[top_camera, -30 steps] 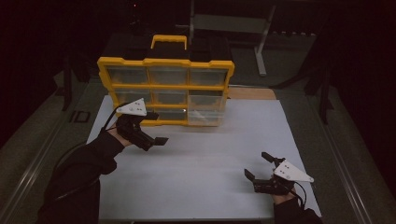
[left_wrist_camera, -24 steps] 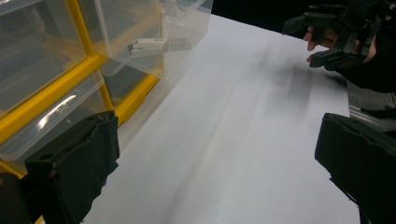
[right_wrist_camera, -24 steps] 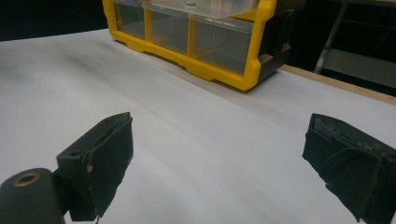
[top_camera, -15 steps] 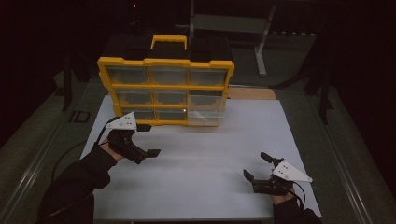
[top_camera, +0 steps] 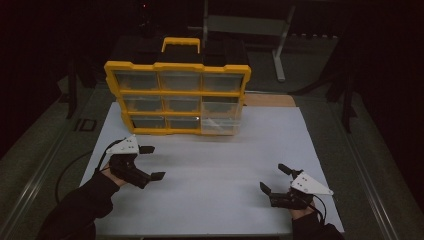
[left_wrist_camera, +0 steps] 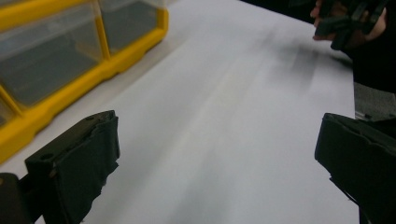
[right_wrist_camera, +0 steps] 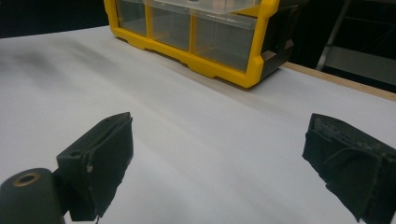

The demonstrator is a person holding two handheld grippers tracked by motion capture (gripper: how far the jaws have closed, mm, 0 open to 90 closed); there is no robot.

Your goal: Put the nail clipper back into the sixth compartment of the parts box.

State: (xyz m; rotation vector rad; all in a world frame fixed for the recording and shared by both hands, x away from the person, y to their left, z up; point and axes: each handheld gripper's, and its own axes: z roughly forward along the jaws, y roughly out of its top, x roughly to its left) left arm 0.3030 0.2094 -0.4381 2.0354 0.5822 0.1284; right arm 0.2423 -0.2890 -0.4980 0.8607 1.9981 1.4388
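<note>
Dark room all around, and a white worktop (top_camera: 215,170) in the middle with light on it. At its far side stands a yellow plastic box of small clear drawers (top_camera: 177,97) with a yellow handle (top_camera: 181,44) on top. The box stands up tall, with its drawer fronts facing the near side. Its long side runs left to right.

The left gripper (top_camera: 150,162) hovers just near the box's left bottom corner, not touching it. Its fingers (left_wrist_camera: 79,163) are wide open and hold nothing. The right gripper (top_camera: 274,179) sits low at the near right, well apart from the box, also wide open and empty.

I think a drawer is next. To do it well, come in straight at one drawer front, go slow, and pinch its lip. The other gripper could steady the box so it does not tip.
</note>
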